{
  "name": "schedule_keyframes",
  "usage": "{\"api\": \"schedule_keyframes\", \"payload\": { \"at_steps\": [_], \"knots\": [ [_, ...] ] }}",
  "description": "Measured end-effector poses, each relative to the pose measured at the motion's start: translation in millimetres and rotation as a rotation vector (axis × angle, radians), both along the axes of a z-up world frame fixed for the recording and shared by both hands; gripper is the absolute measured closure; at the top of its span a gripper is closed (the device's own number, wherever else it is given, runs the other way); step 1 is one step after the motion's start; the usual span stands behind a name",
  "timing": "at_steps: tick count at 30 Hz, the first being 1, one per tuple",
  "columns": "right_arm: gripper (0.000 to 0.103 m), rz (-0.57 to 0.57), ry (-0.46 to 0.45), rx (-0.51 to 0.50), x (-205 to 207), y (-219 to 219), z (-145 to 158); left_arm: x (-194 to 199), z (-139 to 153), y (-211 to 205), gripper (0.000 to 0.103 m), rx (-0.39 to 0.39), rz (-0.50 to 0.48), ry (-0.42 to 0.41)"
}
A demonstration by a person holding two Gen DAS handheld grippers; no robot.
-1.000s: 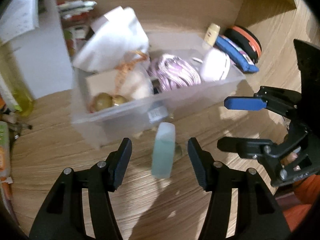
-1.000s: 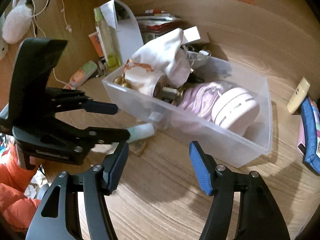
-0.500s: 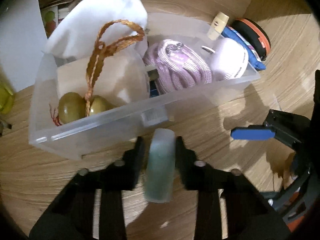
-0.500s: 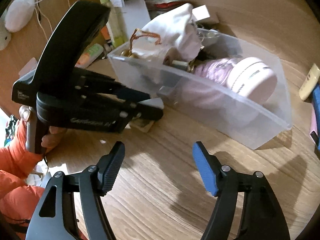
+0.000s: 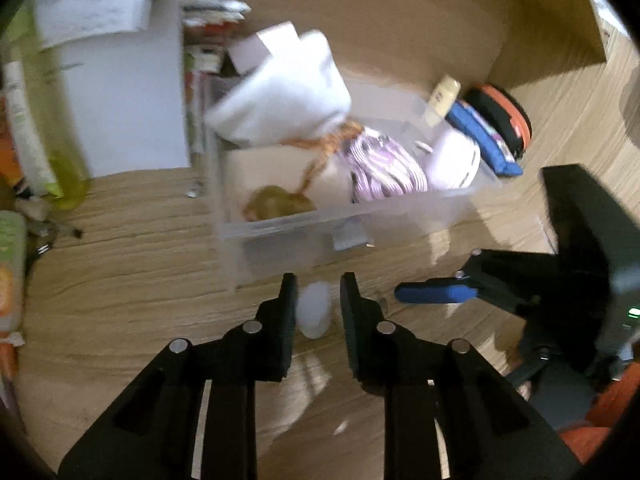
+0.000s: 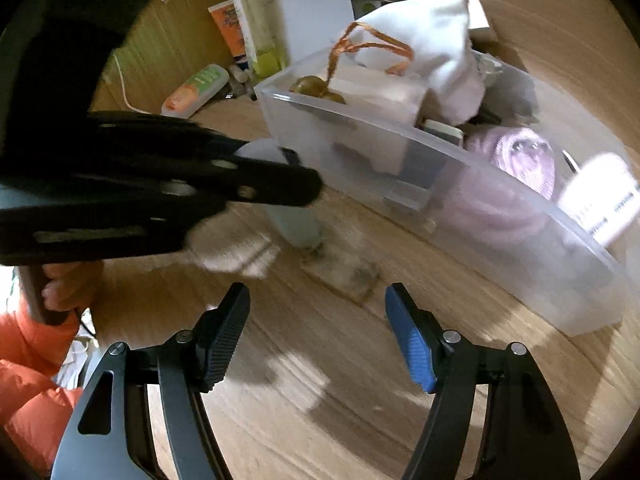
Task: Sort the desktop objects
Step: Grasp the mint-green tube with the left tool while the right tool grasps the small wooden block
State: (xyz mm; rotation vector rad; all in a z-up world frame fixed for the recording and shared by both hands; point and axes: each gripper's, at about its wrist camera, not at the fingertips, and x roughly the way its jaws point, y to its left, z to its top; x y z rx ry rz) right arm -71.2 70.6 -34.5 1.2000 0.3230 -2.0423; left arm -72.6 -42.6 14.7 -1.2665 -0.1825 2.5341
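Observation:
My left gripper [image 5: 317, 312] is shut on a pale green bottle [image 5: 315, 310] and holds it upright just in front of the clear plastic bin [image 5: 400, 220]. In the right wrist view the bottle [image 6: 294, 220] hangs below the left gripper's fingers [image 6: 256, 184], its base just above the wood. The bin holds a white pouch [image 5: 288, 92], a purple cord [image 5: 384, 168], a white round case [image 5: 456, 156] and olive beads [image 5: 276, 204]. My right gripper [image 6: 316, 336] is open and empty, to the right of the bottle.
A flat brownish card [image 6: 340, 272] lies on the wooden desk under the bottle. A yellow-green bottle [image 5: 52, 128], a white box [image 5: 124, 112] and tubes [image 6: 196, 90] stand at the left. A blue pouch [image 5: 484, 136] and an orange-black case [image 5: 504, 120] lie beyond the bin.
My left gripper closed on the pale green bottle, then lifted and tipped it from lying flat to upright. The right gripper stayed open and moved nearer.

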Motion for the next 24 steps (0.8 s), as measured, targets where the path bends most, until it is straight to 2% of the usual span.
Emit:
{"api": "schedule_keyframes", "payload": {
  "at_steps": [4, 6, 10, 11, 15, 19, 20, 24],
  "knots": [
    [0.037, -0.022, 0.014, 0.014, -1.9, -11.1, -3.1, 14.8, 11.5, -16.6, 0.082, 0.031, 0.021, 0.047],
    [0.046, -0.024, 0.037, 0.032, -2.0, -15.9, -4.4, 16.8, 13.5, -17.6, 0.082, 0.029, 0.024, 0.056],
    [0.059, -0.034, 0.058, 0.043, -8.6, -17.2, -6.9, 13.6, 9.0, -17.0, 0.082, 0.019, 0.016, 0.027],
    [0.065, -0.036, 0.062, 0.044, -8.5, -16.1, -6.7, 12.9, 6.9, -17.1, 0.082, 0.019, 0.011, 0.018],
    [0.066, -0.035, 0.054, 0.035, -6.1, -6.6, -6.2, 17.1, 0.1, -19.9, 0.081, 0.016, -0.027, -0.027],
    [0.066, -0.043, 0.066, 0.042, 0.9, 5.3, -6.0, 24.2, -5.2, -14.9, 0.052, -0.017, -0.045, -0.040],
    [0.066, -0.048, 0.066, 0.037, 2.6, 9.4, -5.1, 25.9, -6.9, -13.0, 0.049, -0.035, -0.039, -0.042],
    [0.066, -0.075, 0.066, -0.001, 6.2, 24.4, 3.8, 30.5, -15.5, -16.3, 0.049, -0.114, 0.030, -0.056]
  ]
}}
